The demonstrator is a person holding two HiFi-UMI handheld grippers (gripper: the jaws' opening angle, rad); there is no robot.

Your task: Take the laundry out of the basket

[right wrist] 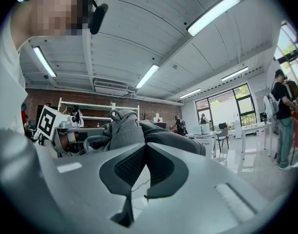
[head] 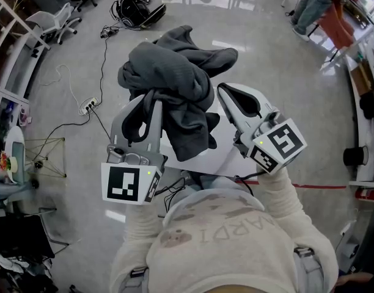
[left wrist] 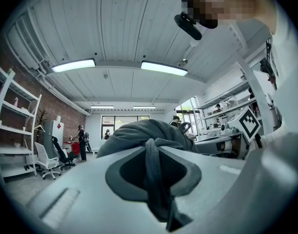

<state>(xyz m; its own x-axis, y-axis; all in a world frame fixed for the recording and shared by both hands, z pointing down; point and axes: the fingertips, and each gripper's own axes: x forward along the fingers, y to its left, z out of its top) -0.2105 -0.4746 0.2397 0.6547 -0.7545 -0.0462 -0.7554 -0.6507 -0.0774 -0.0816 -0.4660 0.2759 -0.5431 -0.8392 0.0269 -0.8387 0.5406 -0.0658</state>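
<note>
A bunched grey garment (head: 175, 84) hangs in the air in front of me, between both raised grippers. My left gripper (head: 151, 105) is shut on a fold of it; in the left gripper view a strand of the grey garment (left wrist: 150, 179) runs down between the jaws of the left gripper (left wrist: 151, 143). My right gripper (head: 222, 89) sits just right of the cloth, jaws together. In the right gripper view the right gripper (right wrist: 143, 145) shows daylight between its pads, and the garment (right wrist: 124, 130) bulges just beyond its tips. No basket is in view.
A white surface (head: 220, 157) lies under the garment. On the grey floor are a cable and power strip (head: 88, 105), a black bag (head: 135, 8), office chairs (head: 52, 20) at far left and a red tape line (head: 309, 186). A person (head: 315, 5) stands far right.
</note>
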